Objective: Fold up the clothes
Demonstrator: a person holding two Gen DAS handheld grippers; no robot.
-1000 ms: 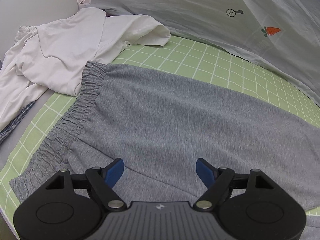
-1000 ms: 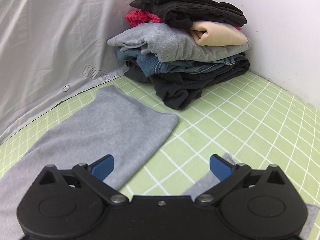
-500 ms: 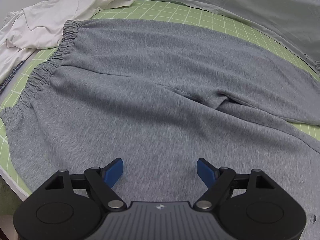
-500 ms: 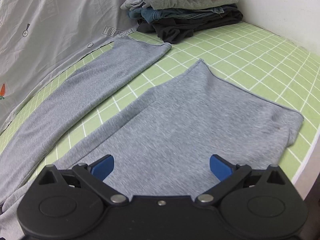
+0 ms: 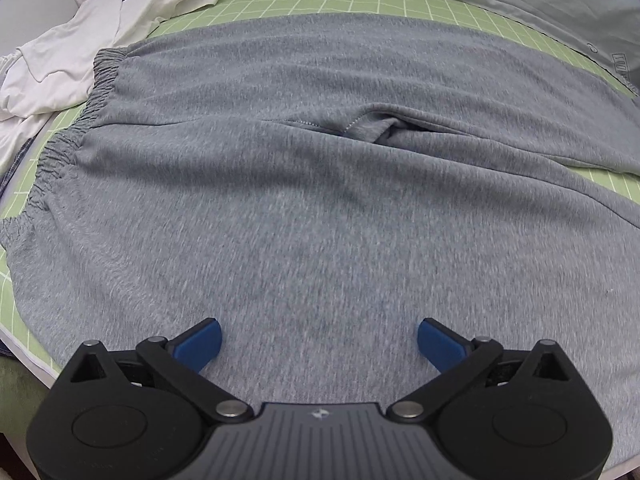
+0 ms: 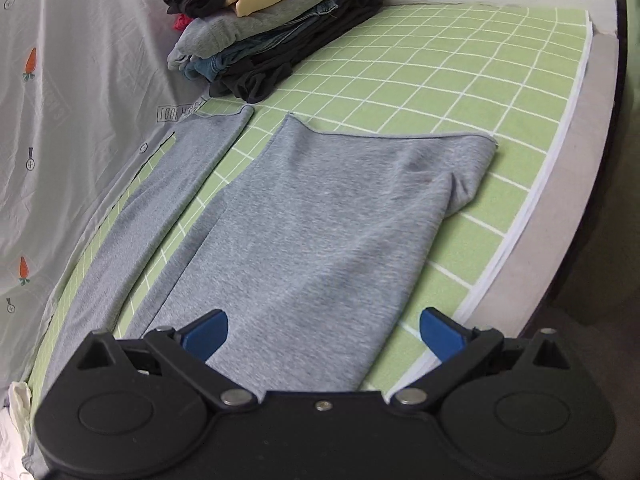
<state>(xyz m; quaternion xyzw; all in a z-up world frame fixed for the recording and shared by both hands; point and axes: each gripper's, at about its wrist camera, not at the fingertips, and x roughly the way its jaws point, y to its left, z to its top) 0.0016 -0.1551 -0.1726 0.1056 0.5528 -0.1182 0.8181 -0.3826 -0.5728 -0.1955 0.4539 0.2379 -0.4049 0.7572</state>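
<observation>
Nearest in the left wrist view, the left hand-held gripper (image 5: 319, 344) hangs released, its blue fingers spread wide over the seat of the grey sweatpants (image 5: 312, 208) and gripping nothing. Nearest in the right wrist view, the right hand-held gripper (image 6: 323, 334) is likewise released and empty, poised over the near trouser leg (image 6: 320, 240). The sweatpants lie spread flat on the green grid mat (image 6: 460, 80), which covers the table; the elastic waistband (image 5: 64, 140) runs along the left, and the crotch seam (image 5: 372, 128) sits puckered farther in, where the two legs part. The near leg reaches rightward to its cuff (image 6: 472, 168), whose near corner is slightly rumpled, while the far leg (image 6: 180, 184) lies beyond it with a strip of mat showing between them. As a judgement, the garment is laid out and smoothed but no fold has been made yet, so the step in hand is preparing the first lengthwise fold. The next move likely calls for each hand-held gripper to pinch the near edge, one by the waistband and one by the near leg, then carry it over onto the far leg so the edges line up. Farther left lies a loose white garment (image 5: 80, 64), just beside the waistband. Farthest right, a stack of folded clothes (image 6: 272, 28) stands against the carrot-print sheet (image 6: 60, 120).
</observation>
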